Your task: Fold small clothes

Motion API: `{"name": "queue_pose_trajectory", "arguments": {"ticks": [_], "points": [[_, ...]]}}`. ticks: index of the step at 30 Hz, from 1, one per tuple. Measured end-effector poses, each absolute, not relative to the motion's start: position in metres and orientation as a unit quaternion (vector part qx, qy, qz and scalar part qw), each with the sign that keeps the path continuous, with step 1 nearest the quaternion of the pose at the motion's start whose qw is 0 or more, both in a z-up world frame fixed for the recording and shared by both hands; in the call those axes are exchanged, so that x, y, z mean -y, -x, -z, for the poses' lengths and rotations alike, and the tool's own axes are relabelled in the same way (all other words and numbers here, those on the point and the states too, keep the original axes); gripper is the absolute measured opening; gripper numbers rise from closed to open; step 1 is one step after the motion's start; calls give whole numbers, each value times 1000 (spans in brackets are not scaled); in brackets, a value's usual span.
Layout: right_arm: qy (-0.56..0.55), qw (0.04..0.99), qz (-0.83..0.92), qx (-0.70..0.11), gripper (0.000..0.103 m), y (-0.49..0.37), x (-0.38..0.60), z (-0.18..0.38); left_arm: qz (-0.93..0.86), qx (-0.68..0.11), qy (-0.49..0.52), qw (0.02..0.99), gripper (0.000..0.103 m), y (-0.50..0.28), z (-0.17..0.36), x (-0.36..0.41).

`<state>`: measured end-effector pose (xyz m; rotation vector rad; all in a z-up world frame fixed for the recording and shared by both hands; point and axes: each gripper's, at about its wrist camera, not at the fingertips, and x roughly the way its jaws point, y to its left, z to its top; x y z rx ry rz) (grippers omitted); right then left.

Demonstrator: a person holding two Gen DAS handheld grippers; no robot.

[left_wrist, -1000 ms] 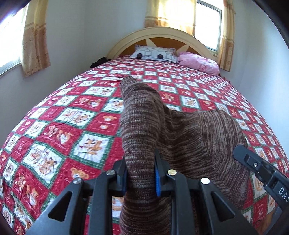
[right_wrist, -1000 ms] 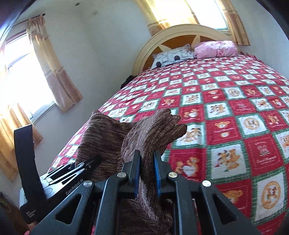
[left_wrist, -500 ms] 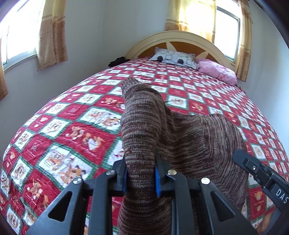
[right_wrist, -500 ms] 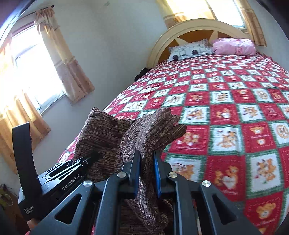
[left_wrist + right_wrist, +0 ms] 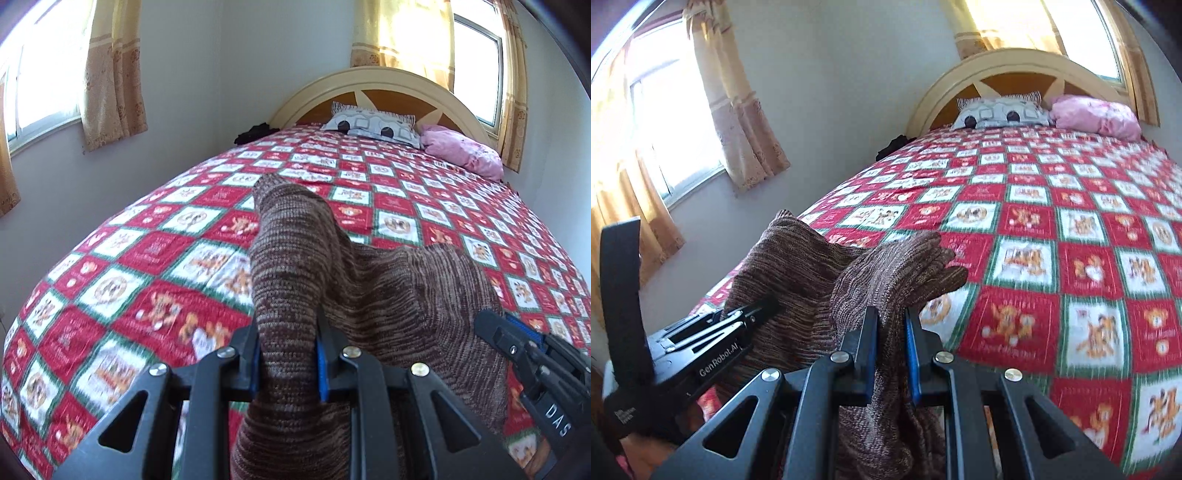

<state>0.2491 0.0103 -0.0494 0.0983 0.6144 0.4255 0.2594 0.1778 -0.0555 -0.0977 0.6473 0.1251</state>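
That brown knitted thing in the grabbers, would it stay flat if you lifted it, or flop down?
Probably flop: the brown knit garment sags between the left gripper and right gripper and droops below them. It likely won't slip, since its fuzzy knit bunches between the pads. It looks light and unbreakable.

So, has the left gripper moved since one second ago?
Yes. The left gripper, shut on the brown knit garment, has swung leftward: the headboard now sits further right and the left window has entered view.

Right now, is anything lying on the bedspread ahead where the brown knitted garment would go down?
Nothing visible: the red checked bedspread ahead of the brown knitted garment is bare up to the pillows at the headboard.
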Motion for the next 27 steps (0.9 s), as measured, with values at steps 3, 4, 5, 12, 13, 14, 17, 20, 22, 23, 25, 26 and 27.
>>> {"name": "queue_pose_trajectory", "arguments": {"ticks": [3,4,5,12,13,14,17,20,22,23,25,26,27], "points": [[0,943,-180,-281,14,-260,-18,56,-59,-308,46,948,24,-276,66,-175],[14,944,-172,-281,14,-265,-20,61,-60,-313,46,947,24,-282,71,-175],[23,944,-167,-285,14,-269,-21,65,-62,-323,48,943,24,-288,78,-174],[-31,918,-167,-357,14,-305,-1,102,-68,-374,80,921,28,-305,106,-186],[-38,913,-171,-369,14,-309,0,107,-68,-379,83,919,31,-306,107,-187],[-44,908,-173,-380,14,-312,1,111,-68,-383,83,917,33,-306,109,-186],[-75,895,-188,-398,14,-320,8,118,-69,-392,87,913,37,-308,112,-186],[-116,883,-201,-407,16,-324,20,124,-76,-398,102,908,54,-308,115,-191],[-133,880,-197,-412,26,-325,25,127,-79,-408,144,898,70,-306,120,-207],[-140,878,-199,-413,26,-325,27,127,-73,-409,158,896,70,-305,121,-211],[-143,877,-200,-413,26,-324,28,128,-57,-406,164,897,70,-295,122,-216],[-138,879,-199,-411,26,-323,27,127,-57,-404,159,899,70,-289,121,-215],[-130,882,-196,-409,26,-321,24,126,-62,-401,156,901,74,-282,119,-215]]}}
